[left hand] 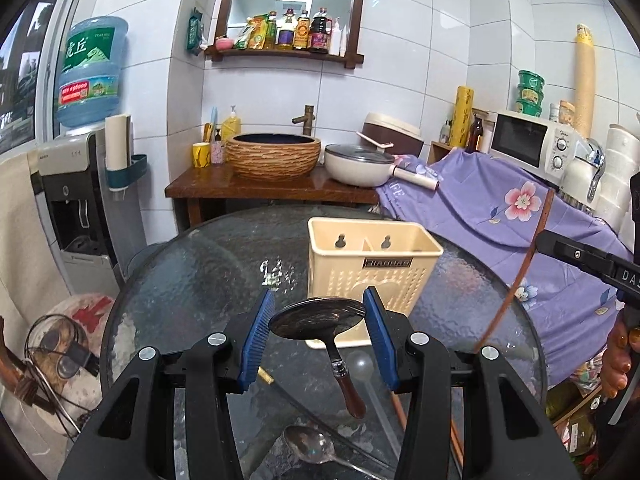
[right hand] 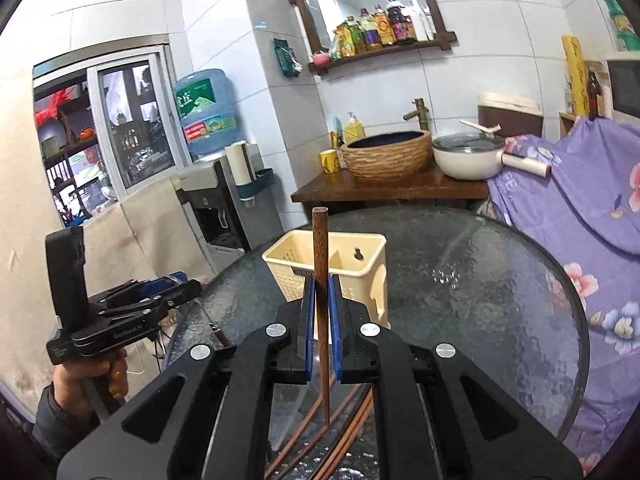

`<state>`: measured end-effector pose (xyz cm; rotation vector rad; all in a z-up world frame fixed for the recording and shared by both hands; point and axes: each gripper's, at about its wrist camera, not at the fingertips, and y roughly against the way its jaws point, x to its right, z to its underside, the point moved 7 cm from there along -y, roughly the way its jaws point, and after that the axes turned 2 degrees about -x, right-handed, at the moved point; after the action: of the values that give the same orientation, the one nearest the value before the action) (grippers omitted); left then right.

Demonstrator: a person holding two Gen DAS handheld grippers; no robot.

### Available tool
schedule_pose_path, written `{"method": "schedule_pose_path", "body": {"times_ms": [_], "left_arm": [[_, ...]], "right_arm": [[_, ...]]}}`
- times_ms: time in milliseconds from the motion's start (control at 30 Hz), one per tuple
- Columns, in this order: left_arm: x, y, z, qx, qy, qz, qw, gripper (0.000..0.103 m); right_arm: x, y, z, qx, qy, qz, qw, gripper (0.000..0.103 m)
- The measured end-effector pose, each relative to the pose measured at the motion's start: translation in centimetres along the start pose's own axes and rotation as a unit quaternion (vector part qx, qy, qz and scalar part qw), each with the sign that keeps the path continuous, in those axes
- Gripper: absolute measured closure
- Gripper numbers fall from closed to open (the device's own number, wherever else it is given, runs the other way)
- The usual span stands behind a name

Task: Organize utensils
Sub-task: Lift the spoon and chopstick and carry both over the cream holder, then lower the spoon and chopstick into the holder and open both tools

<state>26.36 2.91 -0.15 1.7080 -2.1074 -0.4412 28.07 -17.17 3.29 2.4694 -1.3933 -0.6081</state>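
Observation:
A cream plastic utensil holder (left hand: 372,260) with two compartments stands on the round glass table (left hand: 192,280); it also shows in the right wrist view (right hand: 360,276). My left gripper (left hand: 318,314) is shut on the bowl of a metal spoon (left hand: 318,318) with a brown handle, held in front of the holder. My right gripper (right hand: 320,292) is shut on a brown wooden chopstick (right hand: 320,248), held upright just before the holder. The chopstick also shows in the left wrist view (left hand: 524,268).
A second metal spoon (left hand: 310,448) and a clear ladle (left hand: 362,364) lie on the table near me. Several more chopsticks (right hand: 344,428) lie under my right gripper. A purple flowered cloth (left hand: 500,216) covers the counter on the right. A wooden stand with a basin (left hand: 274,156) is behind the table.

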Motion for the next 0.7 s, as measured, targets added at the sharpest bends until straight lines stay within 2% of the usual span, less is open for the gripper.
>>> {"method": "schedule_pose_path", "body": {"times_ms": [200,400,533,700], "left_arm": [[0.8,0.3,-4.0,0.027,-0.006,0.011,0.9995,0.058],[1.1,0.6,-10.4,0.07,-0.002,0.013,0.9975,0.058],[1.3,-0.8,-14.1,0.084,-0.009,-0.007,0.9964,0.058],[1.9,-3.9,-15.0,0.069,-0.027,-0.027,0.9968,0.058]], "right_arm": [[-1.5,0.4,-4.7,0.024,0.012,-0.025,0.999,0.095],[-2.2,0.2,-10.9,0.055,0.017,-0.029,0.998,0.095],[-2.2,-0.7,-14.6,0.073,0.021,-0.011,0.997,0.095],[-1.3,-2.0,-17.4,0.102,0.022,0.016,0.994,0.095]]}}
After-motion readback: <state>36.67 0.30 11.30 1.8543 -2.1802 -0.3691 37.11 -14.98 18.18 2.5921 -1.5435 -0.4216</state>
